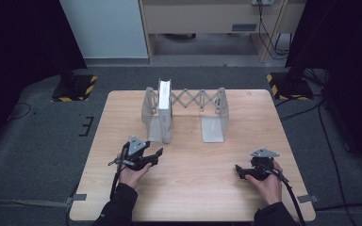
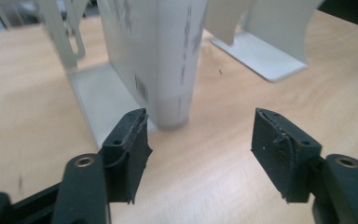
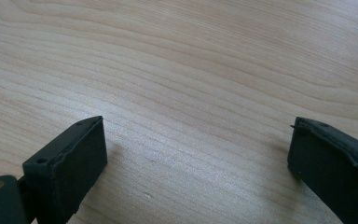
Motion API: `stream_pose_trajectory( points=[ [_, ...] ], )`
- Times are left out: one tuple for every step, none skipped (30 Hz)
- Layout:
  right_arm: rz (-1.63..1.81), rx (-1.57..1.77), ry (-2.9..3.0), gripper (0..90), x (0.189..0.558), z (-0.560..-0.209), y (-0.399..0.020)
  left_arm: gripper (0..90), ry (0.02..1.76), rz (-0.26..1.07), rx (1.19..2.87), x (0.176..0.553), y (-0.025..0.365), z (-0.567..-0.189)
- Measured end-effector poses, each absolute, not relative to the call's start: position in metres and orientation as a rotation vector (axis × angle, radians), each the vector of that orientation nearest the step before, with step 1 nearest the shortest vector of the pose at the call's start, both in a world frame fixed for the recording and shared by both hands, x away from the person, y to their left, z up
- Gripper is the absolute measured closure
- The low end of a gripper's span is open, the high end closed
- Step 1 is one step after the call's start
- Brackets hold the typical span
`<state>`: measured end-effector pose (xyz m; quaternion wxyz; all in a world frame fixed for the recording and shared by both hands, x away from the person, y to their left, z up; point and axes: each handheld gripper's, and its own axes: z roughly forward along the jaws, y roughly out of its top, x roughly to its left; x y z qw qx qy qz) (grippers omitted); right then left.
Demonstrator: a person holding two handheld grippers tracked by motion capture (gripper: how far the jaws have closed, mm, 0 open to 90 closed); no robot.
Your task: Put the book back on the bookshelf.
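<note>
A white, flat book-like box (image 1: 165,110) stands upright against the left end of a grey expandable metal rack (image 1: 202,100) at the back of the wooden table (image 1: 193,188). My left gripper (image 1: 159,155) lies just in front of it, jaws open with nothing between them. In the left gripper view the box (image 2: 154,56) rises just beyond the open left gripper (image 2: 200,140), resting on the rack's base plate (image 2: 107,100). My right gripper (image 1: 239,170) rests at the front right of the table. In its own view the right gripper (image 3: 198,144) stands wide open over bare wood.
The rack's right bookend (image 1: 214,122) stands unused, with an open gap between it and the box. Beyond the table are dark carpet, two stands with yellow-black striped feet (image 1: 75,87), and cables on the floor at the right (image 1: 330,141).
</note>
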<state>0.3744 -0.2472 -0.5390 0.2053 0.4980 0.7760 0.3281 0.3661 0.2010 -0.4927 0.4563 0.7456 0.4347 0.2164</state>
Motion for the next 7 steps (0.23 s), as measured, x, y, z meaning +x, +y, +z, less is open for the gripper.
stream_pose_trajectory(
  points=[
    [0.913, 1.388, 2.162, 5.1, 0.374, -0.539, -0.247, 34.2, 1.08, 0.529, 1.848, 0.363, 0.205, -0.494],
    [0.913, 1.39, 2.161, 5.4, 0.374, -0.539, -0.247, 33.7, 1.091, 0.518, 1.858, 0.357, 0.211, -0.498],
    [0.912, 1.387, 2.164, 7.1, 0.374, -0.539, -0.247, 32.9, 1.106, 0.515, 1.863, 0.352, 0.218, -0.501],
    [0.92, 1.395, 2.145, 12.1, 0.372, -0.538, -0.248, 32.2, 1.119, 0.515, 1.861, 0.349, 0.223, -0.502],
    [0.931, 1.386, 2.135, 16.5, 0.372, -0.538, -0.248, 31.6, 1.14, 0.505, 1.86, 0.346, 0.229, -0.505],
    [0.931, 1.379, 2.146, 21.0, 0.371, -0.537, -0.249, 30.5, 1.164, 0.501, 1.859, 0.344, 0.235, -0.506],
    [0.926, 1.381, 2.153, 23.6, 0.371, -0.535, -0.25, 30.4, 1.179, 0.511, 1.851, 0.342, 0.24, -0.507]
  ],
)
